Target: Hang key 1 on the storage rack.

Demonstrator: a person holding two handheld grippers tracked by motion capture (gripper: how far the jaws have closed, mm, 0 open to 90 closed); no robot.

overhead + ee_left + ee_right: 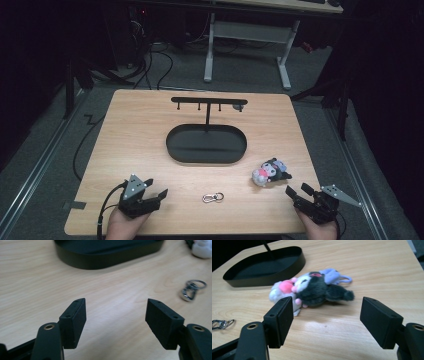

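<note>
A small plush toy [270,172] in black, white, pink and purple lies on the wooden table [130,140], right of centre; the right gripper view shows the plush toy [314,288] just beyond the jaws. A metal key clip [213,197] lies near the front edge, also seen as a key clip [192,289] in the left gripper view. My left gripper [156,196] rests open at the front left. My right gripper [298,190] is open at the front right, a short way in front of the plush. Both hold nothing.
A black oval tray [206,145] with an upright post and a hook bar [209,101] stands at the table's middle. Bare wood lies between the two grippers. Beyond the table are a desk frame [247,45] and cables on the floor.
</note>
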